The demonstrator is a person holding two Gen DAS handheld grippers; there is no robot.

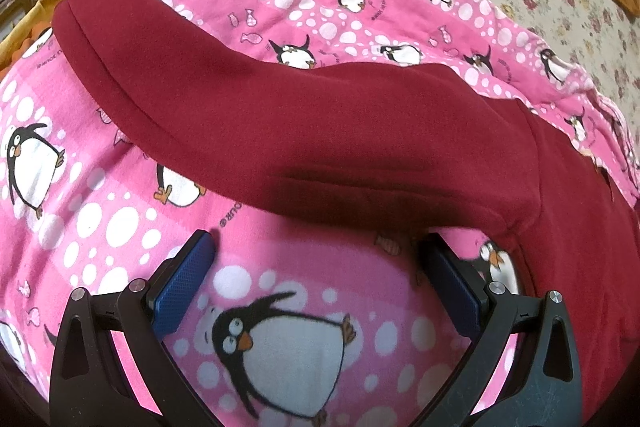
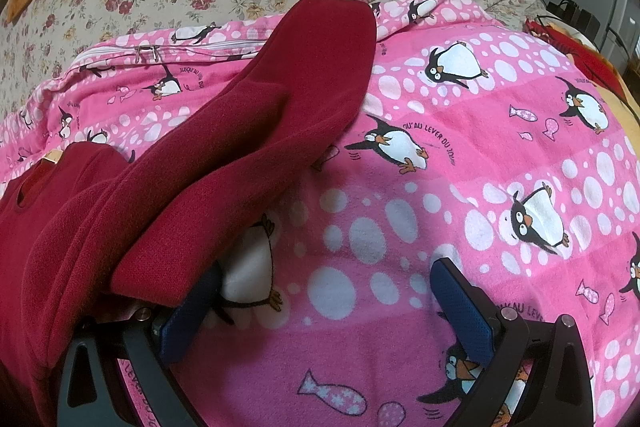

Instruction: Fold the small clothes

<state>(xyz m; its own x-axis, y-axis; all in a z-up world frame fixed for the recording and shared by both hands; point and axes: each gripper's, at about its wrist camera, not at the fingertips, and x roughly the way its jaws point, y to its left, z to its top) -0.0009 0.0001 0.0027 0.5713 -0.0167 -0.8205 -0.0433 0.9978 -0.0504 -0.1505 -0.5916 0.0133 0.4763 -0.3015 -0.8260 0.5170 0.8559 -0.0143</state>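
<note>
Where fingers (image 1: pixel 188 279) gape, maroon garment (image 1: pixel 320 131) just beyond.

The dark red fleece top (image 1: pixel 340 131) runs off the right edge of the left wrist view, its body unseen there; in the right wrist view it is cut off at the left and bottom edges. A sleeve (image 2: pixel 256 155) drapes over the right gripper's left finger (image 2: pixel 188 311), hiding its tip. The left gripper's right finger (image 1: pixel 452 279) has its tip tucked under the fleece edge. Printed wording on the pink penguin blanket (image 1: pixel 100 227) is mostly too small to read.
</note>
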